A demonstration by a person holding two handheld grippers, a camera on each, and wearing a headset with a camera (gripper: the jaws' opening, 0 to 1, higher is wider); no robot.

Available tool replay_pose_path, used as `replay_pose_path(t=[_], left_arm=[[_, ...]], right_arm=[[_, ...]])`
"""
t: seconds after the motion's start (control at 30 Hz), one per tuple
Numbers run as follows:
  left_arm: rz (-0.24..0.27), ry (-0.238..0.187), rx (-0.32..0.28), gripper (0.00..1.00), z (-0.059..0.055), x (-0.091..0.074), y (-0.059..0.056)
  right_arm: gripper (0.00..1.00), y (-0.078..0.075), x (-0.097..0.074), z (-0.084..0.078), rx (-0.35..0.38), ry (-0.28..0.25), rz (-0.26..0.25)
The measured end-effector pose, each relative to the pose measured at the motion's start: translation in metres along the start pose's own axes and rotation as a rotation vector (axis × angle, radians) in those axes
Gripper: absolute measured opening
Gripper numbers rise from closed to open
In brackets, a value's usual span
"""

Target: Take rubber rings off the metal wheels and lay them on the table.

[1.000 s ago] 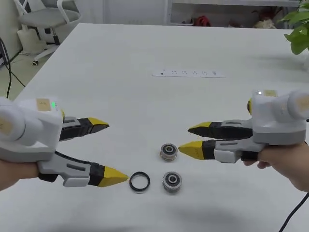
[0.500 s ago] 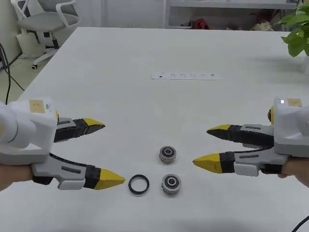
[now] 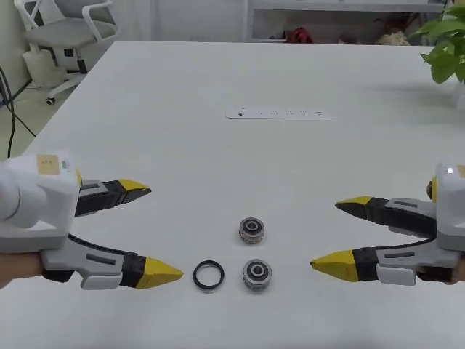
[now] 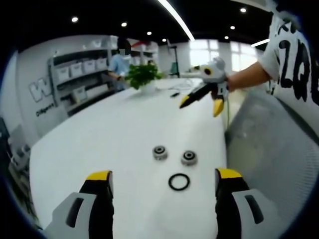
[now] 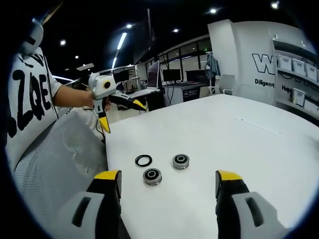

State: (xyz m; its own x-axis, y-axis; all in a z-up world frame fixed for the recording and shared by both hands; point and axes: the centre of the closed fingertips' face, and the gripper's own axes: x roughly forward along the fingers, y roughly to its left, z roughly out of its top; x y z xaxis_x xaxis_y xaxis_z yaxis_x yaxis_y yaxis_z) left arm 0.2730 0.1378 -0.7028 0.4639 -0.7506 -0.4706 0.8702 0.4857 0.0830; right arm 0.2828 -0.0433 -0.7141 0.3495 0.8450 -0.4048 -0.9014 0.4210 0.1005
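Over the last second the right gripper (image 3: 324,235) had pulled back to the person's right. A second earlier its lower tip was almost at the far wheel (image 3: 251,229); now it hung well apart from both wheels, jaws spread and empty. The left gripper (image 3: 166,231) had also eased away a little, released and holding nothing, its lower tip near the rubber ring (image 3: 208,275).

That ring lay flat on the desk (image 3: 218,145), just beside the near wheel (image 3: 256,272) and in the same spot as before, so one ring seemed already laid down. Both wheels sat close together between the grippers. Each showed a dark rim, but at this size I could not tell for certain which of them kept its rubber. The retreat read as a pause between removals, not a finish.
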Motion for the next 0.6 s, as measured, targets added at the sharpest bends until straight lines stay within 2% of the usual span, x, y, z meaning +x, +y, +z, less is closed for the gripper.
replay_pose_path(t=[0.2,0.6], left_arm=[[0.014,-0.004,-0.004,0.87,-0.0016,-0.0044,0.003],[0.021,0.011,-0.008,0.88,-0.0098,-0.0056,0.0007]], right_arm=[[0.78,0.0001,-0.0011,-0.0073,-0.02,0.028,-0.005],[0.8,0.0033,0.0052,-0.0082,-0.035,0.036,0.002]])
